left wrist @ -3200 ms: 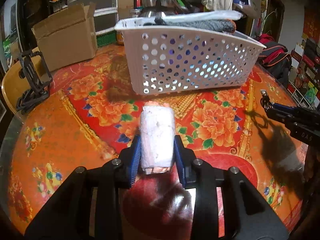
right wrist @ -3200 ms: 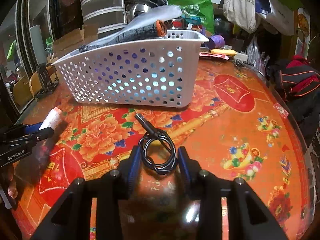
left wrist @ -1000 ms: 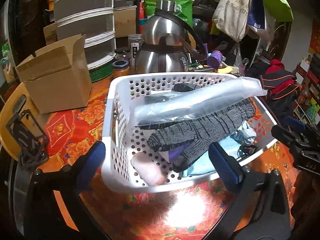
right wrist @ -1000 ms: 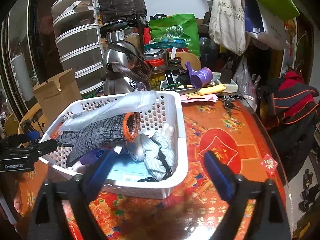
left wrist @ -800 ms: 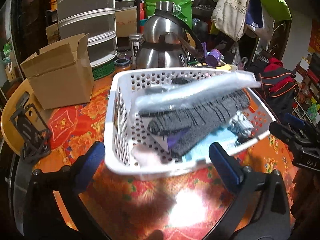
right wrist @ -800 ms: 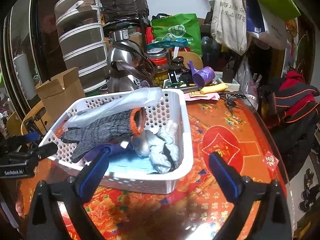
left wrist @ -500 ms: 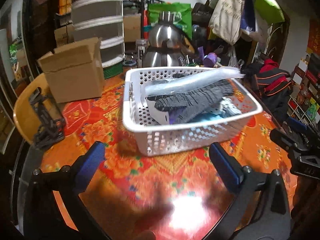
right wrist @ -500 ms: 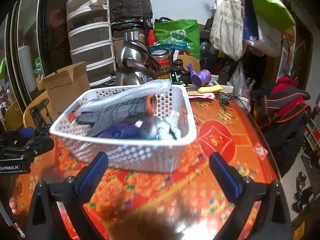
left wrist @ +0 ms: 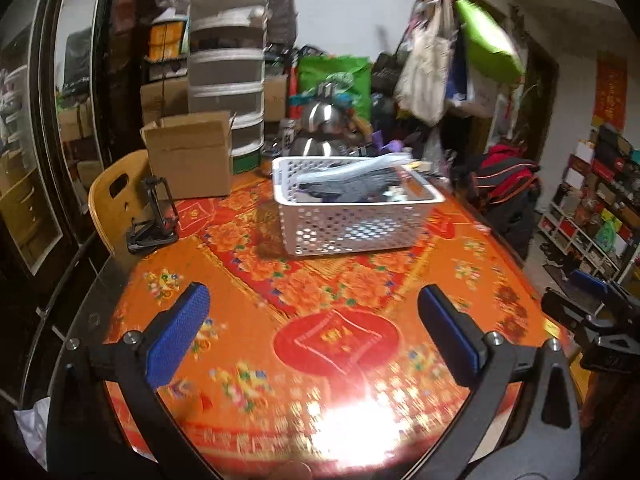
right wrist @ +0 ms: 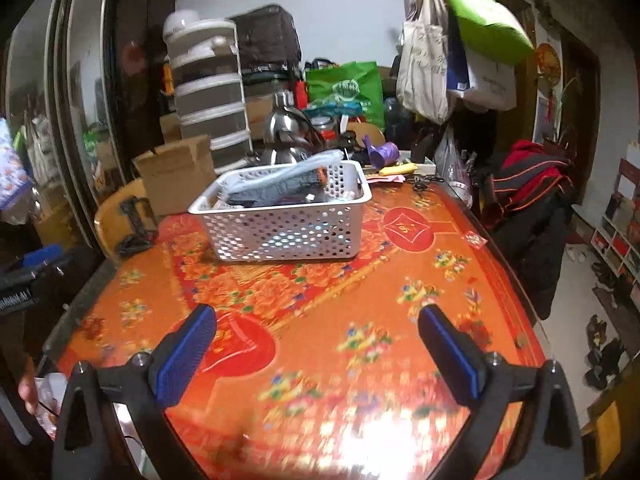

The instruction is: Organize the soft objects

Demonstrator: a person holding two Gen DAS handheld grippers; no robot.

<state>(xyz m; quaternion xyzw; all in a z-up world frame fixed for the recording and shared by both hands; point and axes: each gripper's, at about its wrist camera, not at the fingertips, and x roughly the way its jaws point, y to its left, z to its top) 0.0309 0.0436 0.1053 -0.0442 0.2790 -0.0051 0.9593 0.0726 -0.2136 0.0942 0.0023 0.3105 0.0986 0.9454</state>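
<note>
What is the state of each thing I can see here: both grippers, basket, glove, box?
Left gripper: open, empty.
Right gripper: open, empty.
Basket: upright on the table, filled.
Glove: lying in the basket, on top.
Box: flaps open.

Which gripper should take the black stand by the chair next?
Left, probably. The left gripper is open, empty and on the side of the stand. The right gripper, its jaws just opening wider with nothing between them, would have to cross over.
</note>
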